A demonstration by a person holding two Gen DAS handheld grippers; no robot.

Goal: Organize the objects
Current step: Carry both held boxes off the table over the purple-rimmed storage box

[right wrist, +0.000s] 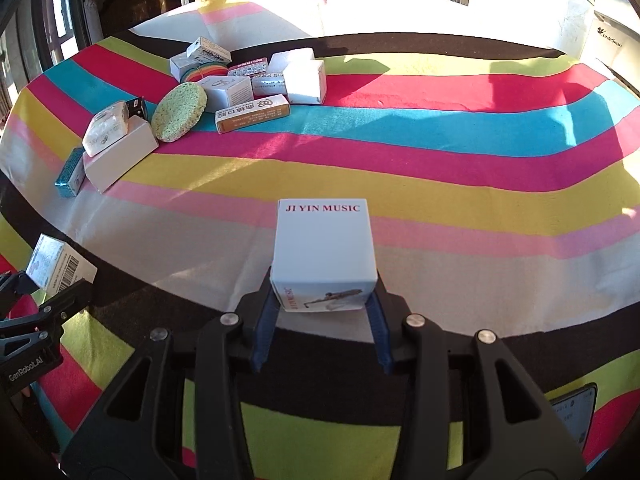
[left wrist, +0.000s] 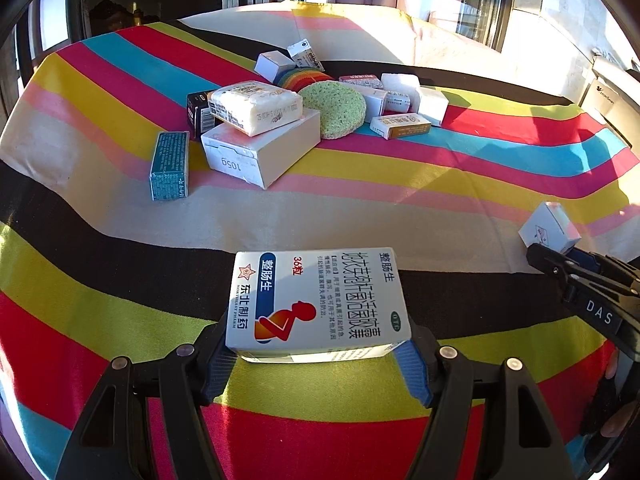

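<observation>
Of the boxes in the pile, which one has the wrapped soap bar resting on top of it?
The large white box printed 1059, at the pile's near left; the soap bar lies across its top.

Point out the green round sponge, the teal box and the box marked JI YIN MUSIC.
green round sponge [left wrist: 335, 109], left wrist view, flat face.
teal box [left wrist: 169, 164], left wrist view, top face.
JI YIN MUSIC box [right wrist: 324, 240], right wrist view, top face.

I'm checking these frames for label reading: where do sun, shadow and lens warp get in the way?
Left wrist view: low sun casts a shadow band across the medicine box, print still sharp; the windows blow out and the striped cloth bows from the fisheye. Right wrist view: the white music box is evenly lit, red lettering legible; long shadows cross the cloth's far side.
</observation>
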